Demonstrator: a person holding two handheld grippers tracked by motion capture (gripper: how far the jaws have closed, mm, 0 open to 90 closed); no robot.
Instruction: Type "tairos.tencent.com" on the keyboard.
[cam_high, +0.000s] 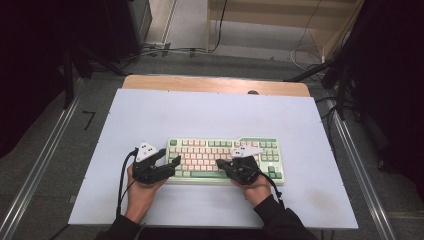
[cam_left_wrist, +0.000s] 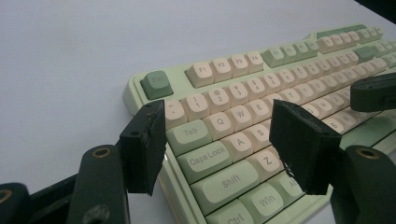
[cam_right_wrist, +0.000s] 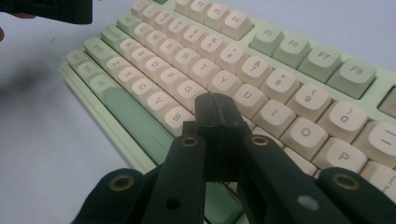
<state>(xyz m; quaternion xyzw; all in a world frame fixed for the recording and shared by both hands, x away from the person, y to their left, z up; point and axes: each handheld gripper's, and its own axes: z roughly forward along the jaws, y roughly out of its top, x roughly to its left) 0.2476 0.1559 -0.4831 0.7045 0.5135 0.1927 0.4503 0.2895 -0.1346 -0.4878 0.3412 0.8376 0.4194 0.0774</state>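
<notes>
Keyboard (cam_high: 225, 159): pale green case with cream and green keycaps, lying flat on the near half of your table, slightly right of centre, its long side running left to right.
Table (cam_high: 210, 117): white top, wooden strip along the far edge.
Left gripper (cam_high: 167, 161): you hold it at the keyboard's left end, jaws wide apart and gripping nothing; in the left gripper view (cam_left_wrist: 217, 147) the jaws frame the Tab, Caps Lock and Shift keys (cam_left_wrist: 226, 179).
Right gripper (cam_high: 220, 163): over the keyboard's near middle, jaws pressed together and holding nothing; in the right gripper view (cam_right_wrist: 215, 114) the tips sit above the letter rows near the space bar (cam_right_wrist: 135, 119).
</notes>
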